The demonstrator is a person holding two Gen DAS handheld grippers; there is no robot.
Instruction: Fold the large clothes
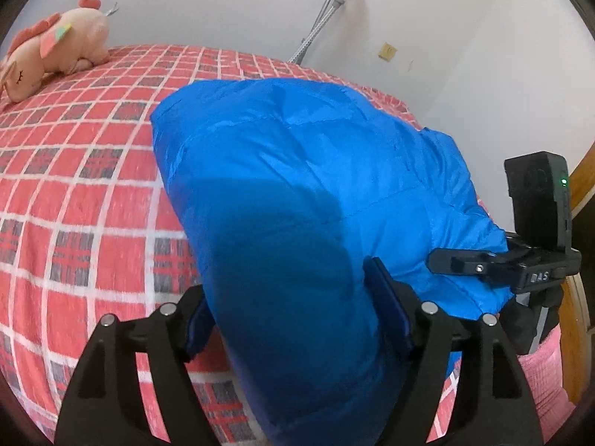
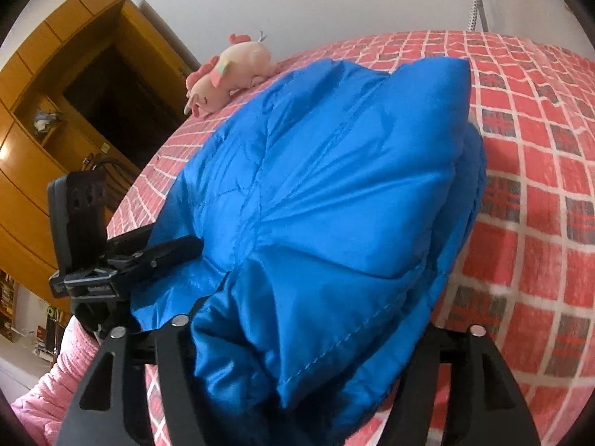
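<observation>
A bright blue puffy down jacket [image 1: 297,171] lies bunched and folded over on the red checked bedspread [image 1: 74,186]. My left gripper [image 1: 293,319] is shut on a thick fold at its near end. The jacket also fills the right wrist view [image 2: 334,193], where my right gripper [image 2: 305,349] is shut on another thick fold; the cloth hides its fingertips. Each view shows the other gripper's black body at the jacket's edge, at the right in the left wrist view [image 1: 535,245] and at the left in the right wrist view [image 2: 96,252].
A pink plush toy [image 1: 52,55] lies at the far side of the bed [image 2: 230,78]. A white wall and a metal stand [image 1: 327,11] are behind. A wooden wardrobe [image 2: 55,111] stands beside the bed. A pink sleeve [image 2: 59,383] is at lower left.
</observation>
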